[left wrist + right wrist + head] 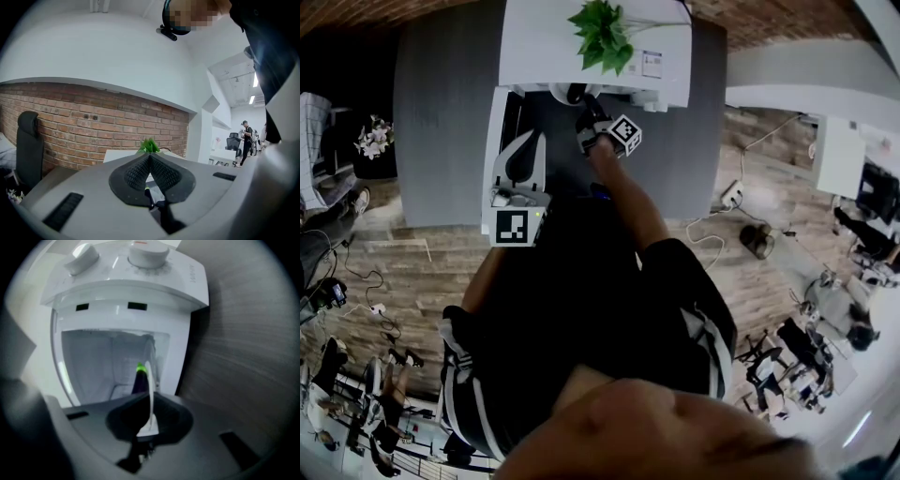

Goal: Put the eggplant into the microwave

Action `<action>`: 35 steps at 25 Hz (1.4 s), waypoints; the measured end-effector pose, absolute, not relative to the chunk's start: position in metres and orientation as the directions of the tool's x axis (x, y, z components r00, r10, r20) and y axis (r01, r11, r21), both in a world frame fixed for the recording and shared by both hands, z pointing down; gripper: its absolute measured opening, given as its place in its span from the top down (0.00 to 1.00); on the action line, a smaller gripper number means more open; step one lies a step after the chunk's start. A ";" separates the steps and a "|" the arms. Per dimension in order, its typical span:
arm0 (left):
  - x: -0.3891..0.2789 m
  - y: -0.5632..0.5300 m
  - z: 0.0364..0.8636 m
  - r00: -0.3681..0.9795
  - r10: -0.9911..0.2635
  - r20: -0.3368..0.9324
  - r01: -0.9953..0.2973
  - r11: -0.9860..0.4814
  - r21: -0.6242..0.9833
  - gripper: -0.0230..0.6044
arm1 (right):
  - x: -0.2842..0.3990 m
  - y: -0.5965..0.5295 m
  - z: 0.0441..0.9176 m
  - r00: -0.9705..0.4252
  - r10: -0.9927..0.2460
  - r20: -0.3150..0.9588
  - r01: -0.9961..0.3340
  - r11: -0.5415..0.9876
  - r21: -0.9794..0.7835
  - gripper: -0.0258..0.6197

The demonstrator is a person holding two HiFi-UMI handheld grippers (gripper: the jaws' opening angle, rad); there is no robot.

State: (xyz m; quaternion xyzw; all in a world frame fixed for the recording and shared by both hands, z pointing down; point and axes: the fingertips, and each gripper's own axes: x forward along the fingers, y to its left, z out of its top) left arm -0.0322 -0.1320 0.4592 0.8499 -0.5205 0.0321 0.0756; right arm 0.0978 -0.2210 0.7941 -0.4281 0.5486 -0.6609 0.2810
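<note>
The eggplant (pixel 139 378) is being clenched between the right gripper's (pixel 146 398) fingers, its green tip protruding toward the microwave (pixel 140 291); the left gripper's (pixel 150 157) fingers are being pressed together, empty.

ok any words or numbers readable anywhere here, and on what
No text is readable.
On the microwave top, the sticker: too small to read.
Round the dials: marks blurred.
On the cubes: square patterns only, no letters.
</note>
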 end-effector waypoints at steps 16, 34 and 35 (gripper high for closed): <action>-0.034 -0.138 0.463 0.455 -0.879 0.139 -0.890 -0.445 0.101 0.91 | 0.095 -0.235 0.795 -0.463 -0.838 0.287 -0.090 -0.278 -0.956 0.90; -0.033 -0.137 0.465 0.455 -0.879 0.146 -0.890 -0.441 0.119 0.91 | 0.100 -0.234 0.801 -0.454 -0.845 0.284 -0.071 -0.283 -0.956 0.83; -0.034 -0.137 0.465 0.454 -0.879 0.147 -0.890 -0.439 0.121 0.91 | 0.100 -0.234 0.801 -0.453 -0.845 0.284 -0.071 -0.283 -0.956 0.83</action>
